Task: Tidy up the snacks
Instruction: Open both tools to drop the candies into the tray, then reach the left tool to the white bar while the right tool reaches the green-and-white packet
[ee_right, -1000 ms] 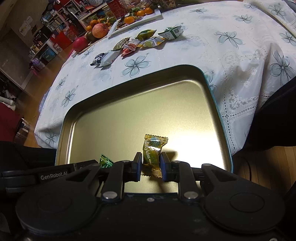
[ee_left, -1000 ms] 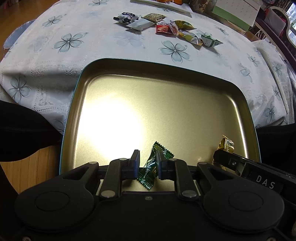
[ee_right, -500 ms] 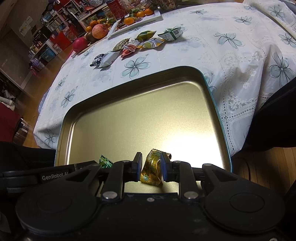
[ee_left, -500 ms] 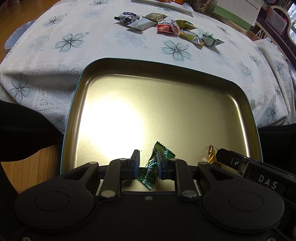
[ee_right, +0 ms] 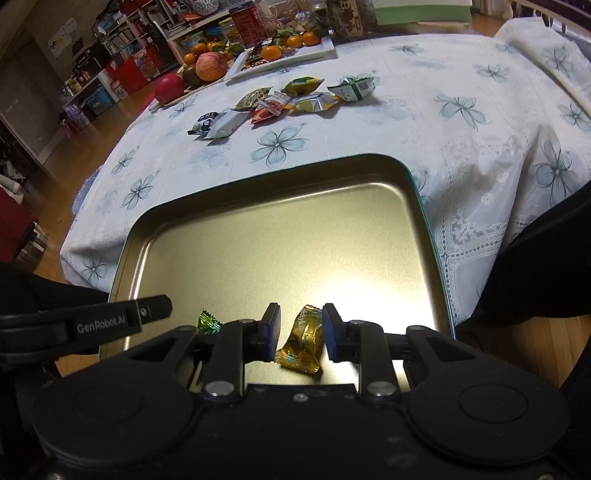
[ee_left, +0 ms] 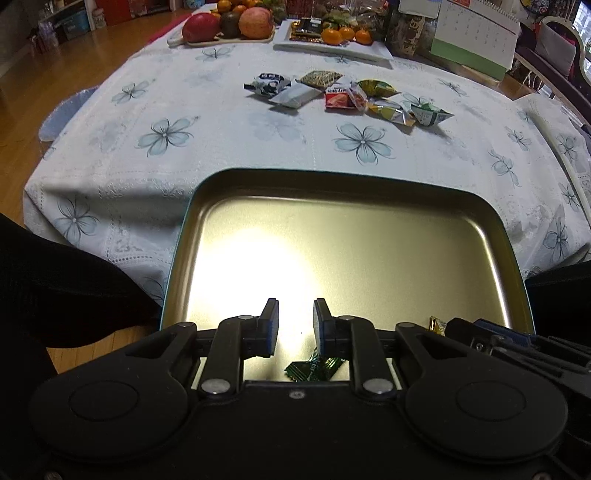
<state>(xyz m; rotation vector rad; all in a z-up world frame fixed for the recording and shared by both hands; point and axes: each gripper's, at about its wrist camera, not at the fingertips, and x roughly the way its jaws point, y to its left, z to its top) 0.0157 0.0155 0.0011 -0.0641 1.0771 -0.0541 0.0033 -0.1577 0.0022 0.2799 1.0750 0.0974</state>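
A gold tin tray with a teal rim lies at the near table edge; it also shows in the right wrist view. My left gripper is open above the tray's near side. A green candy lies loose on the tray below it, also seen in the right wrist view. My right gripper is open, with a gold candy lying between its fingers on the tray; its tip shows in the left wrist view. Several wrapped snacks lie in a row farther back.
A white floral tablecloth covers the table. Fruit on a board and a white plate of oranges stand at the far edge, with a calendar at the far right. Wooden floor lies to the left.
Both grippers opened and let go: the green candy dropped from the left one and the gold candy from the right one onto the tray. Both grippers pulled back and up.
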